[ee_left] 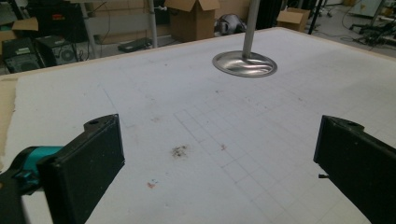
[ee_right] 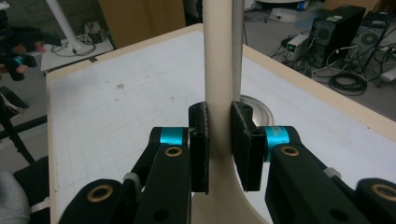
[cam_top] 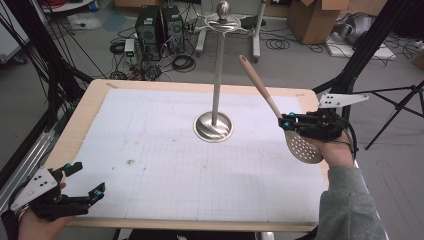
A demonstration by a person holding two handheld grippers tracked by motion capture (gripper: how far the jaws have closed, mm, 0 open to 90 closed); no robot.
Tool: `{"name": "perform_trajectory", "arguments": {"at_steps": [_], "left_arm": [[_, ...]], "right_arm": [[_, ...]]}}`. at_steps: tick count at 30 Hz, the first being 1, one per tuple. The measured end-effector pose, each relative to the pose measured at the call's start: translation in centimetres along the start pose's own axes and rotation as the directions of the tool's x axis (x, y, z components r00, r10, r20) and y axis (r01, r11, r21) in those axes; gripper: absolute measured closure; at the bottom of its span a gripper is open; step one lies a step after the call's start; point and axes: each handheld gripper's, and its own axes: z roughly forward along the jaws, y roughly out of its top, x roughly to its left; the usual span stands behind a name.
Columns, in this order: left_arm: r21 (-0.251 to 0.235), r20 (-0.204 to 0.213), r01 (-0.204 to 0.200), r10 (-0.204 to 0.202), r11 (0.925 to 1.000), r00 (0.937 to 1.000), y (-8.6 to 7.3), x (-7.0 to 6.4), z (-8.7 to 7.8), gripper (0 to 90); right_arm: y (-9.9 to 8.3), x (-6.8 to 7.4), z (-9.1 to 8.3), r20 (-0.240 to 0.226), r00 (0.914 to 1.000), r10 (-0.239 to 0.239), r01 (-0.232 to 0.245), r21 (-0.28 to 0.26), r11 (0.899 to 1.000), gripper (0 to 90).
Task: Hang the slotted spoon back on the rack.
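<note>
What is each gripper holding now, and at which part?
The right gripper holds the slotted spoon by its handle, just above the head. The left gripper is open, holding nothing.

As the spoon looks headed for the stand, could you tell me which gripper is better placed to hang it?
Probably the right gripper: its jaws are shut on the slotted spoon, handle angled towards the stand. The left gripper is open, at the table's near corner.

Even indoor light, soft detail throughout

Shadows on the white mat (cam_top: pixel 200 165) are faint — the metal stand base (cam_top: pixel 213 126) carries the only bright sheen; the nearest black jaws in both gripper views are blurred, and the room behind looks dimmer and slightly soft
</note>
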Motion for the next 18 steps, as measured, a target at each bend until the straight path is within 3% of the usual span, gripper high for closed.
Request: {"name": "perform_trajectory", "arguments": {"at_steps": [14, 18], "left_arm": [[-0.004, -0.007, 0.013, -0.013, 0.9999, 0.9999, -0.2, 0.4, -0.3, 2.0], [-0.011, -0.012, 0.02, -0.02, 0.9997, 0.9997, -0.2, 0.5, -0.8, 2.0]], "right_arm": [[1.1, -0.2, -0.7, 0.024, 0.9997, -0.001, 0.001, -0.013, 1.0, 78.2], [1.8, 0.0, -0.9, 0.026, 0.9996, -0.011, 0.012, -0.044, 0.999, 78.2]]}}
